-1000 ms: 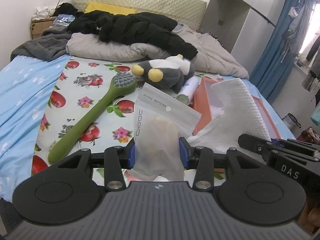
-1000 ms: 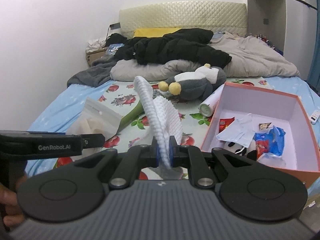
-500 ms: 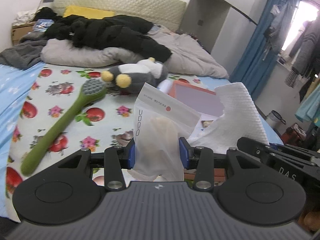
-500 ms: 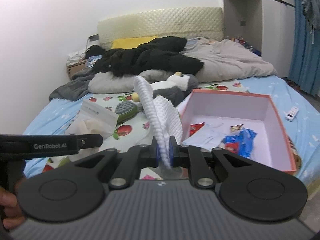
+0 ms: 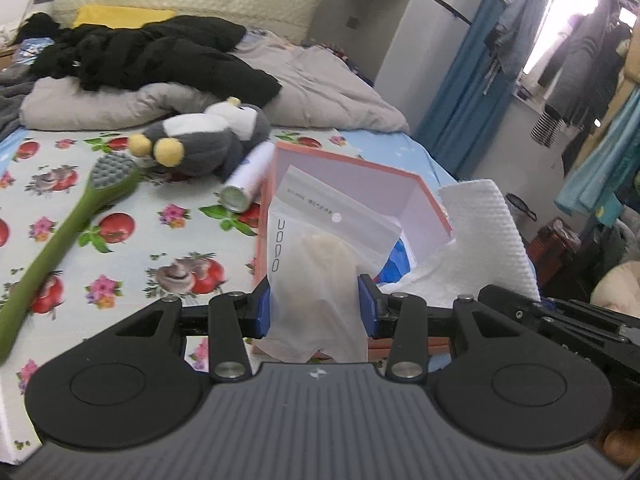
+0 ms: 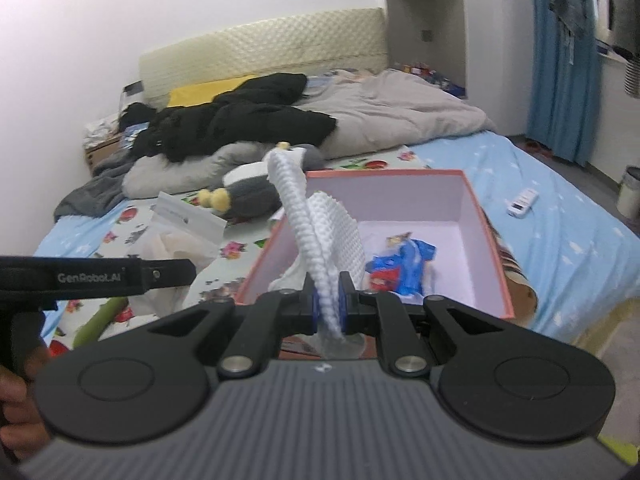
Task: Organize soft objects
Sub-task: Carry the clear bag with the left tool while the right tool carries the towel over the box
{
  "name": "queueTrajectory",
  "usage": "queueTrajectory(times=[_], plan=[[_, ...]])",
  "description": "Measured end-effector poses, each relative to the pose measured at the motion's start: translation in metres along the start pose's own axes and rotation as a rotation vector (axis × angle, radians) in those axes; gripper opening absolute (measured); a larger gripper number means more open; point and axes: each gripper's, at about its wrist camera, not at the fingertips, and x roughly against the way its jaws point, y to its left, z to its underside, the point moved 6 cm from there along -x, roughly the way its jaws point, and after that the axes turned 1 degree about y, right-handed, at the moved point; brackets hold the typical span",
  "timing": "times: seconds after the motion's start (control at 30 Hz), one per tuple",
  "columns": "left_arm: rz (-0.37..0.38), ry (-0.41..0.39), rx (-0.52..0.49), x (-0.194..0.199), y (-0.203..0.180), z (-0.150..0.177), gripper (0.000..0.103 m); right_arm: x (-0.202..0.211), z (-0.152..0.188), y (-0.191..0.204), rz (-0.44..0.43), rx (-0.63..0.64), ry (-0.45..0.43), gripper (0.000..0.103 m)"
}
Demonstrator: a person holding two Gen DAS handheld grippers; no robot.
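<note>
Box (image 6: 486,236) open on top; wrappers (image 6: 402,266) clutter floor, far-right corner free.

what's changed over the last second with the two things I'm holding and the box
Both tongs carried their loads toward the pink box: the left tongs brought the zip bag up to its near wall, and the right tongs brought the white cloth above its opening. Nothing was let go. The plush penguin and green brush stayed put.

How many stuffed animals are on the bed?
1. A grey and white plush toy with yellow feet lies on the fruit-print sheet, beside the green brush and in front of the grey duvet. Others could be hidden under the piled clothes.
</note>
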Motion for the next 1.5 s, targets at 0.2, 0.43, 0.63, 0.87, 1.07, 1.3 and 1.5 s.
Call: queueTrajectory(times=[0.2, 0.43, 0.63, 0.87, 1.07, 1.3, 1.5], plan=[[0.031, 0.041, -0.018, -0.032, -0.01, -0.007, 0.047, -0.013, 0.0, -0.021, 0.038, -0.049, 0.012, 0.014], [0.048, 0.078, -0.034, -0.074, -0.017, -0.03, 0.047, -0.041, -0.009, -0.038, 0.056, -0.082, 0.028, 0.014], [0.043, 0.096, -0.041, -0.114, -0.023, -0.059, 0.047, -0.07, -0.029, -0.05, 0.038, -0.086, 0.039, 0.014], [0.036, 0.133, -0.022, -0.167, -0.028, -0.086, 0.047, -0.115, -0.048, -0.075, 0.012, -0.093, 0.091, 0.015], [0.022, 0.178, -0.032, -0.219, -0.029, -0.103, 0.047, -0.155, -0.057, -0.1, 0.017, -0.112, 0.122, 0.015], [0.0, 0.227, -0.041, -0.283, -0.022, -0.116, 0.047, -0.209, -0.061, -0.113, -0.007, -0.124, 0.16, 0.015], [-0.02, 0.254, -0.033, -0.325, -0.013, -0.119, 0.047, -0.251, -0.059, -0.12, -0.002, -0.119, 0.224, 0.015]])
